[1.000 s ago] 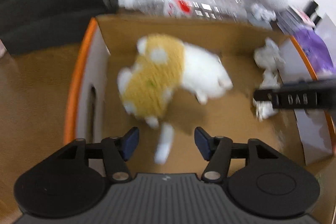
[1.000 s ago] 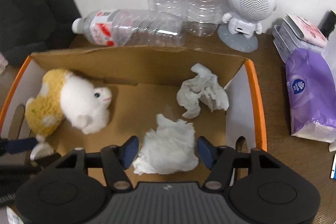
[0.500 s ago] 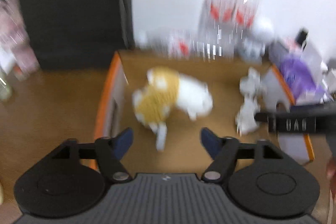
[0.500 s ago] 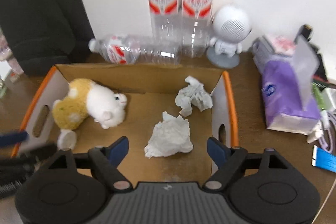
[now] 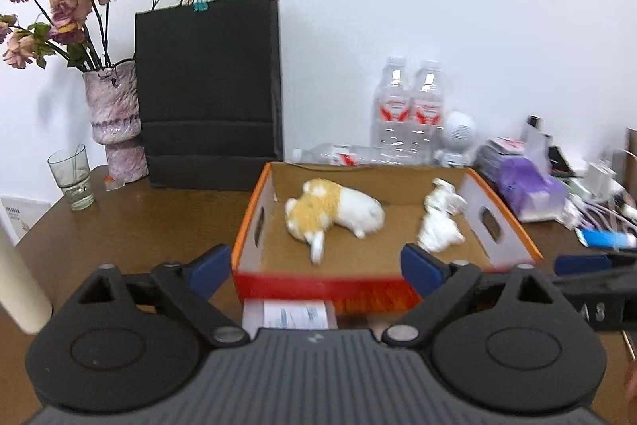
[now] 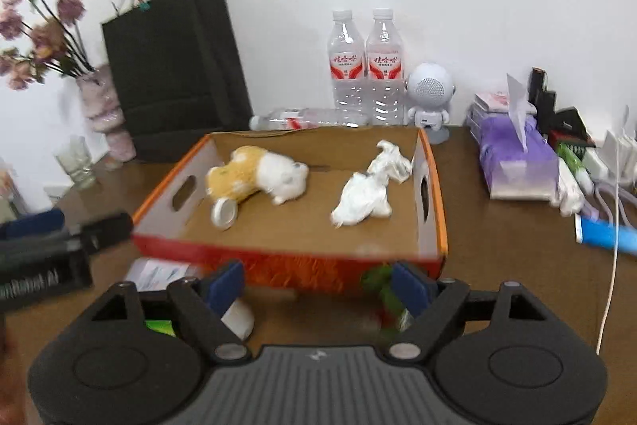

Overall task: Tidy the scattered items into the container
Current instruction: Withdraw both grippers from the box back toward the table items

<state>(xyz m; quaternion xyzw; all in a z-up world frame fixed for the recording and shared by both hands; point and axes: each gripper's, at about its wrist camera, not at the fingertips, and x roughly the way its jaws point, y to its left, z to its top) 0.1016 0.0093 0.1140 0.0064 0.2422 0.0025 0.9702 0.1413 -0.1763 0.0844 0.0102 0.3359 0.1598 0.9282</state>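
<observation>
An open cardboard box with orange rims stands on the brown table. Inside lie a yellow-and-white plush toy on the left and two crumpled white tissues on the right. My left gripper is open and empty, in front of the box's near wall. My right gripper is open and empty, also in front of the near wall. A white object and a green-and-red object lie on the table near the right gripper's fingers.
A black paper bag, a vase of dried flowers and a glass stand back left. Water bottles, a white robot speaker, a purple tissue pack and cables are behind and right of the box.
Both grippers have pulled back and up from inside the box to in front of its near wall. The plush toy and tissues stay in the box.
</observation>
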